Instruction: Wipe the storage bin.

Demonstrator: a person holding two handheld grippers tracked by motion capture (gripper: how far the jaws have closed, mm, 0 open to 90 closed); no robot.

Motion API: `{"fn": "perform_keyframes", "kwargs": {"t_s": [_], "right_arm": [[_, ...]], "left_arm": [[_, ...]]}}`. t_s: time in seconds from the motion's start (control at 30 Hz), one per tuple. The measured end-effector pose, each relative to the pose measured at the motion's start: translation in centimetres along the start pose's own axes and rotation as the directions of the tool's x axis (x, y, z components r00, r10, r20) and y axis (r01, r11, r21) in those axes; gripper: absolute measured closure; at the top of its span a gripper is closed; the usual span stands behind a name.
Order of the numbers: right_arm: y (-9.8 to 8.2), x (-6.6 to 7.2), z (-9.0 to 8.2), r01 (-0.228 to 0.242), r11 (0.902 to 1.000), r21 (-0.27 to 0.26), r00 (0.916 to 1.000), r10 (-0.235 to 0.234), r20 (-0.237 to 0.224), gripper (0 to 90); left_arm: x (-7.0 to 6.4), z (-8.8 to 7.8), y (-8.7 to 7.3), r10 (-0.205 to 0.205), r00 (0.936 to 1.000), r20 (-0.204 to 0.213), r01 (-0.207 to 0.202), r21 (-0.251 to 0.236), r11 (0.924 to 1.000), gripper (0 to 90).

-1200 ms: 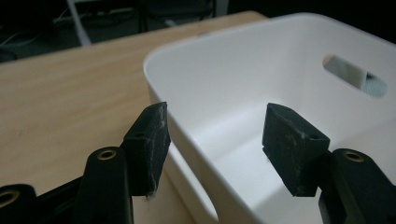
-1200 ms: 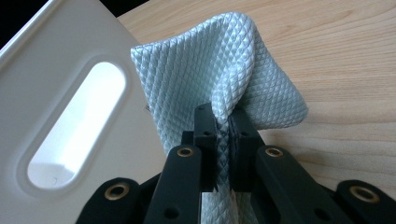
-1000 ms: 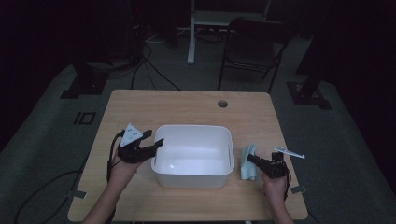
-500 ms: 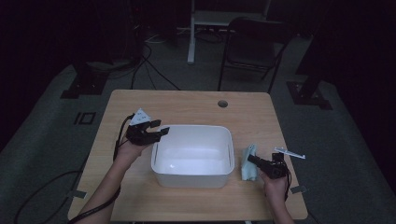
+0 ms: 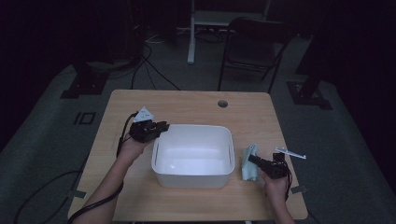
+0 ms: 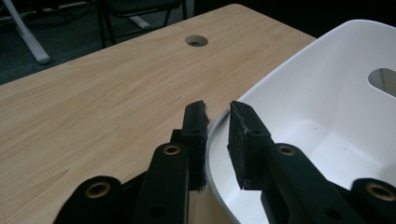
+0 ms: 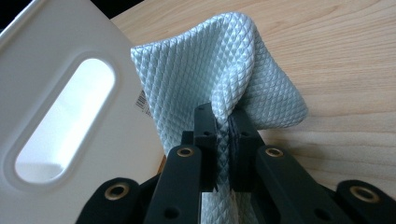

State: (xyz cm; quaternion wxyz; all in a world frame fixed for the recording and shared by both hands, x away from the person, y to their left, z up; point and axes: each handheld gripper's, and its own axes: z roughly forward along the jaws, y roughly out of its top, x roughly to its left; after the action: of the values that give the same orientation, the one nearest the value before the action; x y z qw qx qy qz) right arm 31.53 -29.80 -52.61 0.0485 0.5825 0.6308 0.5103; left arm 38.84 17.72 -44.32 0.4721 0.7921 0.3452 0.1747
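**Tools at the tub, cloth gripped**

Centre frame, the white tub sits on the worktop. The left tool straddles its upper-left rim, jaws just closing, not yet pressing. At lower right, the right tool is clenched on the pale cloth.

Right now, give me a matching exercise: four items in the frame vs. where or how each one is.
Items:
1. left gripper
2. right gripper
3. white tub
4. round hole

States:
A. far part of the tabletop, beyond the tub
B. middle of the table, nothing visible inside
C. jaws astride the tub's rim, one inside and one outside, just been closing
D. pinching a pale green cloth beside the tub

Pairs: 1-C, 2-D, 3-B, 4-A
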Motion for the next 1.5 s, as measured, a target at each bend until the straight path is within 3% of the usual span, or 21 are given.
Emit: {"fn": "perform_keyframes", "kwargs": {"t_s": [0.17,0.3,0.5,0.7,0.8,0.97,1.1,1.2,1.33,1.5], "right_arm": [[0.0,-0.1,0.1,-0.006,1.0000,0.003,1.0000,0.006,0.000,84.0],[0.0,0.0,0.0,-0.008,1.0000,0.001,1.0000,0.008,0.001,84.0],[0.0,0.1,0.0,-0.007,1.0000,0.002,1.0000,0.007,-0.004,84.0],[-0.1,0.0,0.1,-0.006,1.0000,0.006,1.0000,0.006,-0.002,84.0],[-0.1,0.0,0.1,-0.007,1.0000,0.005,1.0000,0.007,-0.001,84.0],[0.0,-0.1,0.1,-0.007,1.0000,0.004,1.0000,0.007,-0.002,84.0],[0.0,0.0,0.1,-0.007,1.0000,0.004,1.0000,0.007,-0.001,84.1],[-0.1,0.0,0.2,-0.006,1.0000,0.008,1.0000,0.006,-0.001,84.1],[-0.1,0.3,0.3,0.001,0.9999,0.011,1.0000,-0.001,-0.003,84.0],[0.0,0.6,0.4,0.009,0.9998,0.019,0.9999,-0.008,-0.011,84.1]], "left_arm": [[-0.6,-0.8,-0.5,0.011,0.9982,-0.060,-0.010,0.007,0.9999,82.2],[-1.2,-1.7,-1.0,-0.018,0.9955,-0.093,0.018,0.000,0.9998,84.4],[-0.7,-1.7,-1.1,-0.033,0.9971,-0.068,0.033,-0.003,0.9995,79.3],[-0.1,-0.4,-0.7,-0.052,0.9986,0.002,0.052,-0.003,0.9986,75.9],[-0.3,0.1,-0.4,-0.043,0.9991,0.002,0.043,0.008,0.9990,76.6],[-0.7,-0.1,-0.4,-0.026,0.9988,-0.041,0.027,0.015,0.9995,80.0],[-1.2,-0.9,-1.0,-0.050,0.9978,-0.042,0.051,0.009,0.9987,85.9],[-2.0,-1.5,-1.3,-0.040,0.9926,-0.115,0.043,0.018,0.9989,85.6],[-2.7,-2.2,-1.8,-0.088,0.9865,-0.138,0.090,0.004,0.9960,85.7],[-3.8,-3.0,-2.5,-0.107,0.9829,-0.150,0.108,-0.004,0.9942,85.3]]}}
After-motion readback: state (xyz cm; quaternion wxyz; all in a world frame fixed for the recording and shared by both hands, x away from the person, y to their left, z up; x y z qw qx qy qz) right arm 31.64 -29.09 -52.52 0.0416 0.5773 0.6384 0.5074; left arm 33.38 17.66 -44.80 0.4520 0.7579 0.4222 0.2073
